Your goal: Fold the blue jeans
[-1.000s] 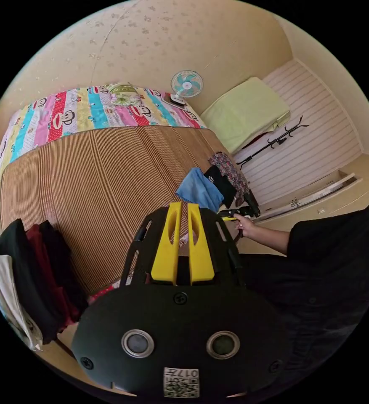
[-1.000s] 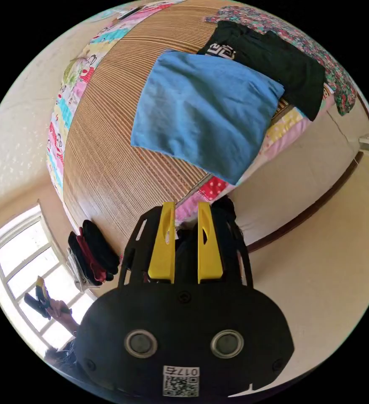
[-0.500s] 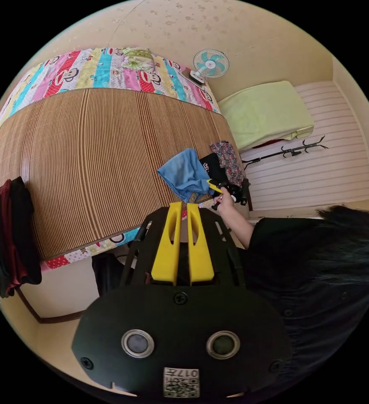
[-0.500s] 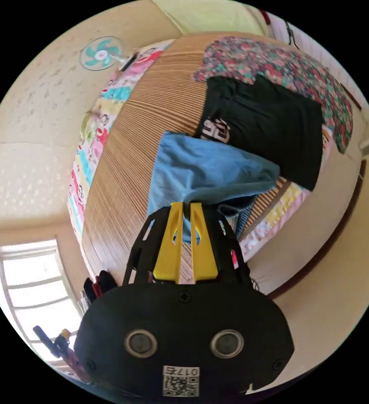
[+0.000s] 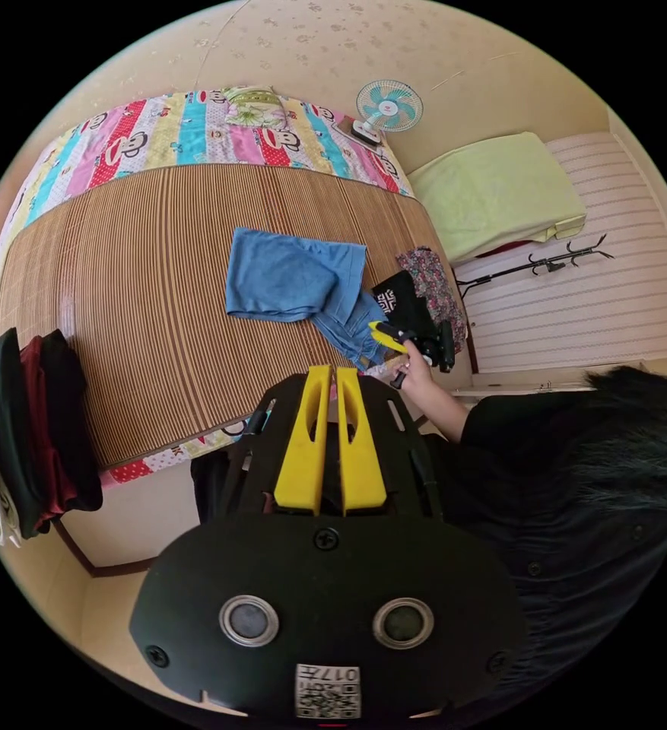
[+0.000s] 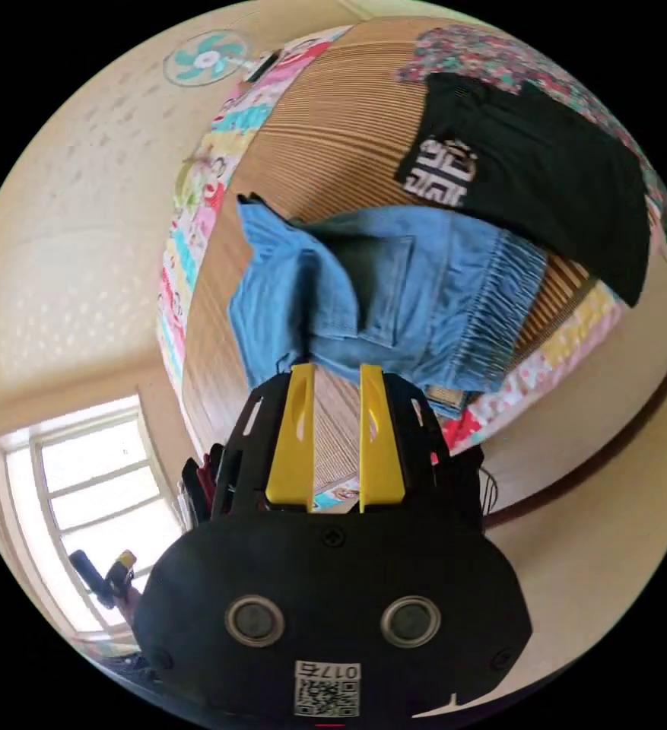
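Jeans [image 5: 295,277] lying half-unfolded on the mat [image 5: 158,304] covering the bed, bunched up with one part doubled over, waistband end [image 6: 493,304] near the mat's edge and just beside the black tee [image 6: 531,182].

Right hand-held gripper [image 6: 333,372] hovering right at the jeans' near edge, jaws parted a little, nothing between them. Left hand-held gripper [image 5: 328,376] hanging back off the mat, jaws nearly together, holding nothing either.

Looks like the spread-out stage, so no folding yet, going by how rumpled things are. Tips for doing it well:

- Get the jeans flat first. Pinch the doubled-over flap near its corner, not mid-fabric, and peel it away from the waistband.
- Bring in the left one to pin or grab the waistband, otherwise the whole lot probably just slides across the mat.
- Pull toward the middle of the mat, away from the tee, so nothing snags it or drags it along.
- Grab one layer only where the denim is stacked. Easy to catch two and end up with a twist.
- Smooth legs together before the first fold.
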{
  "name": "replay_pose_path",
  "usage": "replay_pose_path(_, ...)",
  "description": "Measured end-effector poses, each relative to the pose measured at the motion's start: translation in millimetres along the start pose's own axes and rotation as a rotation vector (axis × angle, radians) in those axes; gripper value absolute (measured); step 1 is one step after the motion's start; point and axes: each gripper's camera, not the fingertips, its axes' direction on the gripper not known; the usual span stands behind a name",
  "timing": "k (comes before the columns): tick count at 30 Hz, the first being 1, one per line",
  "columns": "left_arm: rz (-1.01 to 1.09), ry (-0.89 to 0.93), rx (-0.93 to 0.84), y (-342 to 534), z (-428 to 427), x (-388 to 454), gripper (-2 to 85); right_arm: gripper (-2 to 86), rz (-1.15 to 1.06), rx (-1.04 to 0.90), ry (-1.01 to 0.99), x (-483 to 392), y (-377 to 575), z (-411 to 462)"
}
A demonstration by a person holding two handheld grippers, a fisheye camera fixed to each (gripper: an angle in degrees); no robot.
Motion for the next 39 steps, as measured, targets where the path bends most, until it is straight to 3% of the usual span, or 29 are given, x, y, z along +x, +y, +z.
replay_pose_path(5, 0.006, -0.02, -0.029, 5, 9, -5, 1.7, 12.4, 0.409, 0.019, -0.165, 84, 17, -2)
replay_pose_path(8, 0.025, -0.009, -0.045, 5, 17, -6, 4.1, 11.2, 0.476, -0.032, -0.121, 95, 18, 26)
replay_pose_path(11, 0.054, 0.024, -0.056, 6, 23, -4, 5.3, 5.5, 0.505, -0.103, -0.265, 85, 32, 47)
replay_pose_path(13, 0.119, 0.028, -0.038, 10, 22, 4, 6.3, 4.0, 0.419, -0.06, -0.259, 56, 46, 31)
replay_pose_path(17, 0.25, 0.043, -0.019, 10, 26, 21, 7.9, 3.2, -0.139, 0.062, -0.297, -67, 102, -40)
replay_pose_path(21, 0.411, 0.061, 0.017, 1, 24, 52, 10.9, 2.9, -0.565, -0.078, -0.38, -187, 175, -83)
replay_pose_path(27, 0.603, 0.002, 0.155, -1, -4, 110, 15.9, 3.0, -1.014, -0.143, -0.436, -325, 341, -136)
replay_pose_path(30, 0.666, -0.045, 0.332, 16, -38, 131, 11.4, 3.4, -1.234, -0.147, -0.454, -370, 430, -157)
replay_pose_path(31, 0.661, -0.1, 0.442, 28, -56, 134, 5.8, 3.5, -1.256, -0.124, -0.458, -374, 444, -163)
replay_pose_path(33, 0.74, -0.04, 0.561, 48, -88, 137, 1.2, 4.4, -1.322, 0.031, -0.496, -370, 487, -196)
replay_pose_path(37, 0.782, 0.188, 0.731, 73, -165, 142, -0.7, 7.3, -1.442, 0.29, -0.546, -316, 538, -235)
replay_pose_path(39, 0.831, 0.201, 0.759, 82, -188, 154, -0.8, 9.0, -1.347, 0.422, -0.444, -263, 551, -227)
